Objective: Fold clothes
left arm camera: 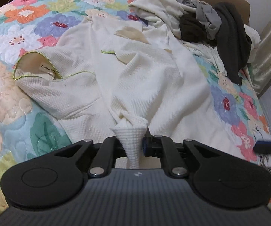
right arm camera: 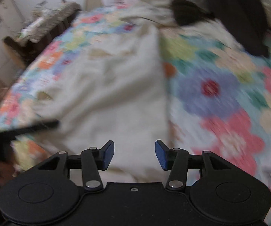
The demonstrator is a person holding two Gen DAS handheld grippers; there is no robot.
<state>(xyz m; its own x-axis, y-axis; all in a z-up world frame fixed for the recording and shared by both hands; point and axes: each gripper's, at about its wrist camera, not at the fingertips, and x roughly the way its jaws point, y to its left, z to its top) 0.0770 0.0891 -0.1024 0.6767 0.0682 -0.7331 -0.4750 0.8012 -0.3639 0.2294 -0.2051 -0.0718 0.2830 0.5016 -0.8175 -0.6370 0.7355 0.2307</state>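
While left hand-held gripper [left arm camera: 133, 143] pinches cream garment [left arm camera: 135, 79], right hand-held gripper [right arm camera: 134, 155] spread, floral quilt [left arm camera: 22, 28] beneath.

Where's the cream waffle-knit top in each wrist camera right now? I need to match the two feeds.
Left wrist: cream top fills the centre, a bunched part pinched in the left gripper.
Right wrist: blurred, centre-left, ahead of the open right gripper.
Shared landmark: dark garment, upper right in both.
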